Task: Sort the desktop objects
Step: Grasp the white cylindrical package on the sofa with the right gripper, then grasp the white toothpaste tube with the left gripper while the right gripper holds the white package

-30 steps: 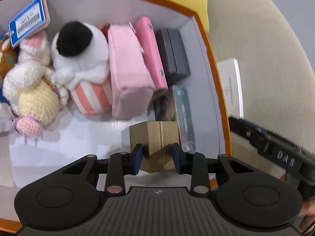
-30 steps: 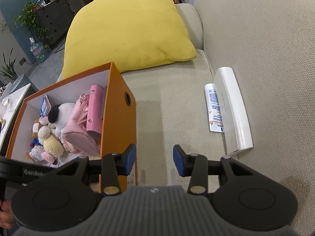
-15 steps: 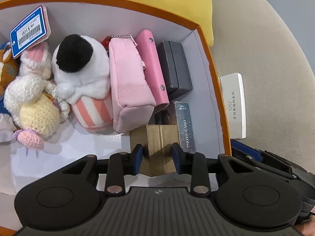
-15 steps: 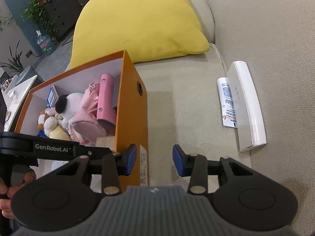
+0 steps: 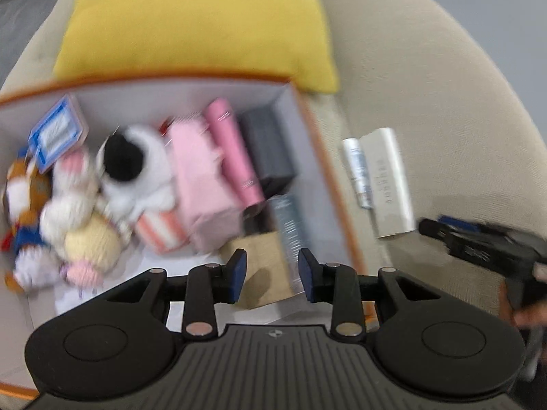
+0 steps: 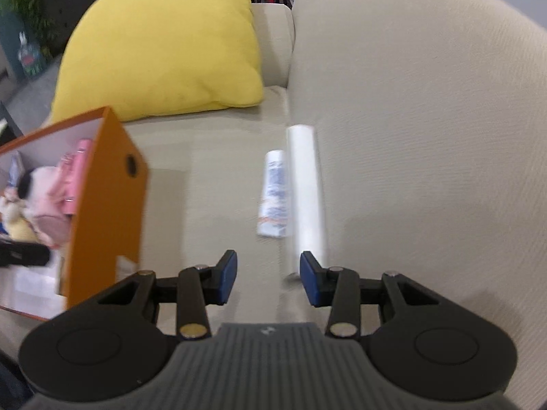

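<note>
An orange box with a white inside sits on a beige sofa; it also shows in the right wrist view. It holds plush toys, a pink pouch, a pink case, a dark grey box, a card pack and a tan cardboard box. My left gripper is open and empty, raised above the tan box. A long white box and a white tube lie on the seat. My right gripper is open and empty, just short of them.
A yellow cushion leans at the back of the seat behind the orange box. The sofa backrest rises on the right. The right gripper shows at the right edge of the left wrist view. A blue barcode tag stands in the box's far left corner.
My left gripper opened off the tan box, which stays in the orange box, and pulled back and up. My right gripper moved right toward the white box and tube.
</note>
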Motion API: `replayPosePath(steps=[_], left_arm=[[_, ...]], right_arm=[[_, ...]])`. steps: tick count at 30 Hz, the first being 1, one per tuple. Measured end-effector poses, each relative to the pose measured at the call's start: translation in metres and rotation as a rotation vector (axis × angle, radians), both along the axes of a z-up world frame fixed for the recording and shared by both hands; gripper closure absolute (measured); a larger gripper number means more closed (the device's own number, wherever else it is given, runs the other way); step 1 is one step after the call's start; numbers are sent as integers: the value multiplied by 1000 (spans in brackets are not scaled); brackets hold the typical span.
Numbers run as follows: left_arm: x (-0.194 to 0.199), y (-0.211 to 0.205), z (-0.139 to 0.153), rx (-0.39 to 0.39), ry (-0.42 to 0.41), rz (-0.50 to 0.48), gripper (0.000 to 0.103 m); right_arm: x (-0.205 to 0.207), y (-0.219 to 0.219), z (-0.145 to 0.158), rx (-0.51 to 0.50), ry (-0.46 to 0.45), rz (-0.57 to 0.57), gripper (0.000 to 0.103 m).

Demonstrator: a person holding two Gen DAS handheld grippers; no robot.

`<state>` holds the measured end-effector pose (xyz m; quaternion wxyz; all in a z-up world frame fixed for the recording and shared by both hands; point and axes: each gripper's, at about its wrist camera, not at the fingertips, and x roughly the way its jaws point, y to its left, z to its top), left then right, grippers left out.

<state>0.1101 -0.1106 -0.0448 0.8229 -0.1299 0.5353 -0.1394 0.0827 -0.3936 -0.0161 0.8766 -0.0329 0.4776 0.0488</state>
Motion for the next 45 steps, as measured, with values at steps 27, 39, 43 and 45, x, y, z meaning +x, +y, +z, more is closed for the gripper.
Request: replayPosePath(steps=[27,39,43,45], left_arm=[[50,-68,10,-12,-37,-204,66],[94,-114,-8,-40,-2,-250,46],[109,-133,-31,-39,46,-247,45],[117,-140,-47,-48,93,-238,45]], right_arm=[[118,19,-64,-170,200,49,72],[93,-40,25,27,121,87,72],[100,-60,37,127,111,71,73],[103,-61,36,133,103,70,73]])
